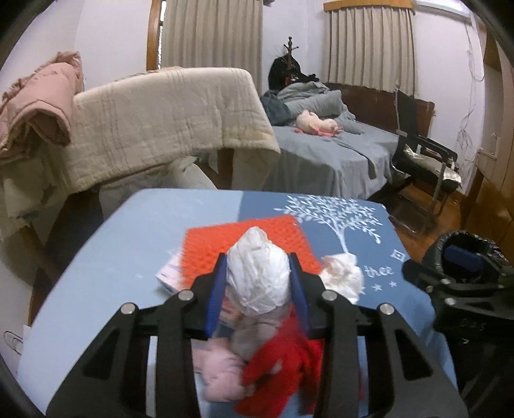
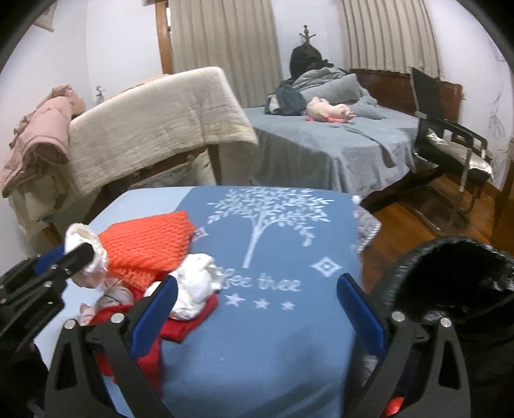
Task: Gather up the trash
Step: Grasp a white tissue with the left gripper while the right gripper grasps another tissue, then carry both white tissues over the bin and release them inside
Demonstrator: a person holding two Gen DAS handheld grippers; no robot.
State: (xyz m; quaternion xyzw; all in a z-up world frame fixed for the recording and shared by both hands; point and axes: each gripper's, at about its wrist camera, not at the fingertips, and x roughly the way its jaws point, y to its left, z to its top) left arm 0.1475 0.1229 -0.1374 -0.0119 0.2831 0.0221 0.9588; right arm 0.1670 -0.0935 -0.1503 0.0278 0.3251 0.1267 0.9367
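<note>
Crumpled tissue wad [image 1: 257,273] clamped between left tongs [image 1: 258,276], right tongs [image 2: 257,308] spread

Pale lilac walls [image 1: 112,29] carry beige pleated curtains [image 1: 212,32] at the back. A bed [image 2: 321,148] under a grey sheet stands against the far wall, a black chair [image 2: 449,141] beside it on wooden floor [image 2: 417,225]. A cream quilt [image 1: 167,112] drapes over furniture beyond the tabletop's far edge.

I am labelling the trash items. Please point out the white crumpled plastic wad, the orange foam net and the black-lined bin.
white crumpled plastic wad [image 1: 257,273], left wrist view, its middle
orange foam net [image 2: 147,247], right wrist view, its top
black-lined bin [image 2: 449,276], right wrist view, its opening
</note>
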